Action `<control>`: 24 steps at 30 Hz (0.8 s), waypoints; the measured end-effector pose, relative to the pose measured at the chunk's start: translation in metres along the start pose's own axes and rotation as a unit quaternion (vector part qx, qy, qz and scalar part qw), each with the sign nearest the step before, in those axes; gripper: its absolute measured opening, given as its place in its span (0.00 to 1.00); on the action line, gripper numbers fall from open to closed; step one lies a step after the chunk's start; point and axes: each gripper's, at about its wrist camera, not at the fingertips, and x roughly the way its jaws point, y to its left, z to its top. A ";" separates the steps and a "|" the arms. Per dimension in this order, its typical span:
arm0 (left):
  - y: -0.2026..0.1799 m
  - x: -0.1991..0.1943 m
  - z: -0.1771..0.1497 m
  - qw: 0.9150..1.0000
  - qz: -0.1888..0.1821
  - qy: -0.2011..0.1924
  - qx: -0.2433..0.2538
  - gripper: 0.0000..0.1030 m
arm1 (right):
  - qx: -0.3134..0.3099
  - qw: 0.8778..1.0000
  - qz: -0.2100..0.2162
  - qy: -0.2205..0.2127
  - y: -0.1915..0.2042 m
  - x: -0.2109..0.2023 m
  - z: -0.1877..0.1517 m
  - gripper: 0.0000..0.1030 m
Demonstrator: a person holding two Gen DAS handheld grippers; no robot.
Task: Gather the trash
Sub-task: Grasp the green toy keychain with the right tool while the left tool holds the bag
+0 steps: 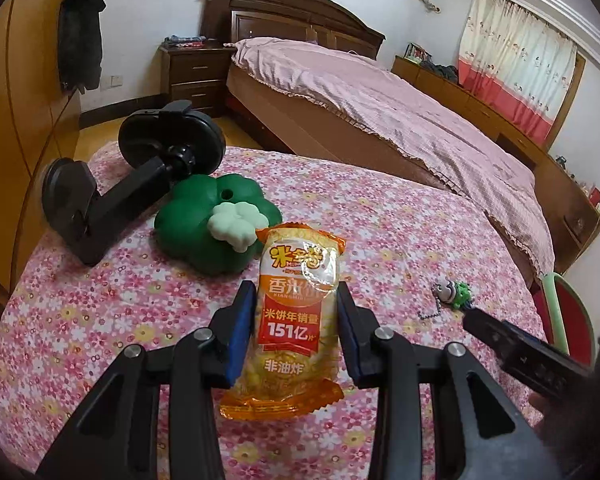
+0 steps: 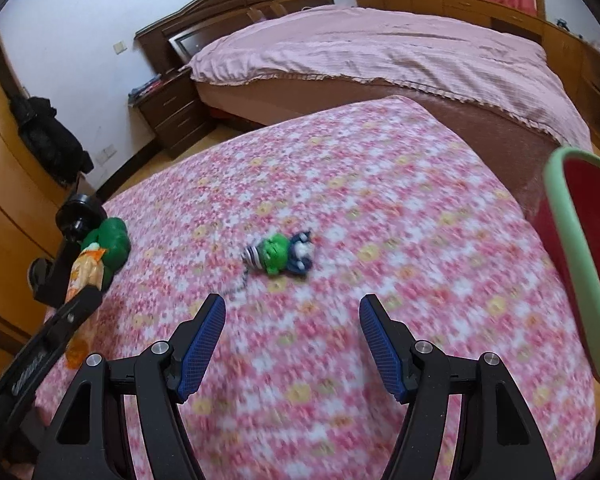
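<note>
Above the floral cloth (image 1: 100, 320), an orange snack packet (image 1: 296, 312) is clamped upright by the left gripper (image 1: 296, 304); the right gripper (image 2: 292, 308) is held wide, empty, tilted downward, near a green keychain toy (image 2: 280, 254).

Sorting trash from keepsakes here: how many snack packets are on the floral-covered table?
1. The orange-and-yellow plastic rice cracker packet sits between the left gripper's blue pads, in front of the green clover-shaped toy. Others may lie hidden out of view.

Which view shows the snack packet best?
The left wrist view: the snack packet fills the centre, print readable, clamped in the left hand-held gripper. The right wrist view shows only a blurred sliver at its left edge.
</note>
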 end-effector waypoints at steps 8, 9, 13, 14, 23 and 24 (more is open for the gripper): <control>0.001 0.001 -0.001 1.000 -0.004 -0.001 -0.001 0.38 | -0.014 1.000 -0.021 -0.011 0.010 0.022 0.009 0.69; 0.001 0.001 -0.001 1.000 -0.004 -0.001 -0.001 0.38 | -0.016 1.000 -0.024 -0.012 0.011 0.024 0.010 0.69; 0.003 0.004 -0.001 1.000 -0.001 -0.001 -0.004 0.38 | -0.032 0.999 -0.035 -0.021 0.019 0.030 0.009 0.68; 0.003 0.005 -0.002 1.000 -0.002 0.001 -0.005 0.38 | -0.038 0.998 -0.040 -0.024 0.022 0.031 0.008 0.68; -0.002 0.010 -0.003 1.000 -0.005 0.010 0.005 0.38 | -0.053 0.996 -0.071 -0.024 0.027 0.033 0.007 0.55; -0.002 0.010 -0.004 1.000 -0.005 0.010 0.005 0.38 | -0.053 0.996 -0.072 -0.024 0.027 0.033 0.007 0.49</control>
